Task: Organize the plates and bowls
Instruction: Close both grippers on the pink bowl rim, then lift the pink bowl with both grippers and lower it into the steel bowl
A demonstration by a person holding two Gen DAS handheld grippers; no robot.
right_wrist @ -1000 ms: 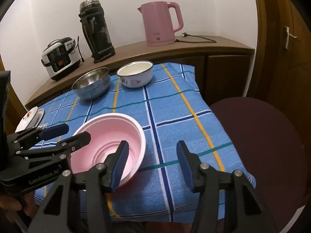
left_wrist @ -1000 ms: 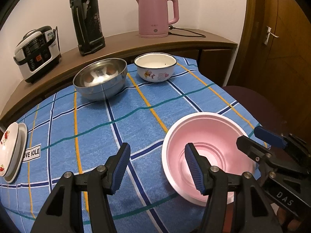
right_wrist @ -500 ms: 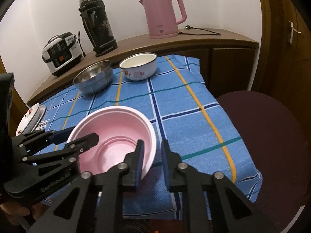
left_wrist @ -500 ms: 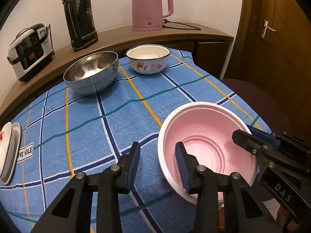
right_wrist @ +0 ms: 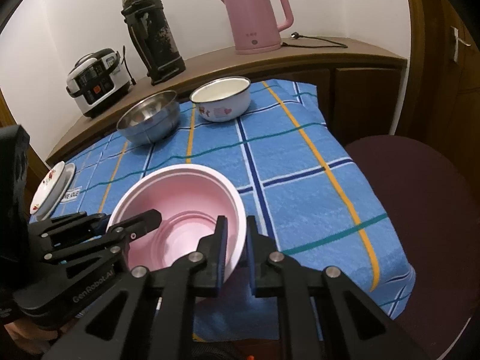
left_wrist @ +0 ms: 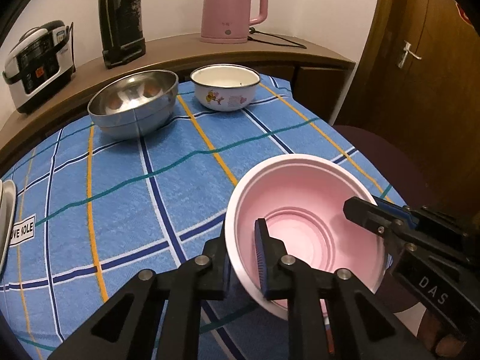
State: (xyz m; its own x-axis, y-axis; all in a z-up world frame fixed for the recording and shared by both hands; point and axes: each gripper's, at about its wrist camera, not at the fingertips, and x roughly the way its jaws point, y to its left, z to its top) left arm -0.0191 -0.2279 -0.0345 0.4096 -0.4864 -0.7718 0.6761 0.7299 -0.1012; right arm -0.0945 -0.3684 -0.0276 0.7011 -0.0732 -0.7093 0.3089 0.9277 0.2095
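Both your tongs grip the pink bowl (left_wrist: 303, 210): left tongs (left_wrist: 244, 262) just closing on its near-left rim, right tongs (right_wrist: 235, 249) on its opposite rim.

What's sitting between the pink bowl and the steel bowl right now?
Nothing: only bare checked tablecloth between the pink bowl and the steel bowl, clearest in the left wrist view.

Counter (left_wrist: 156, 210) draped in a blue terry cloth with white, navy, yellow and teal checks. On it: round stainless-steel bowl (left_wrist: 133, 106) at the far side, white enamel bowl with cartoon prints (left_wrist: 225, 91) just beside it, apart. Pink plastic bowl (left_wrist: 303, 225) at the near right corner. Stacked floral white plates (right_wrist: 51, 190) at the left edge.
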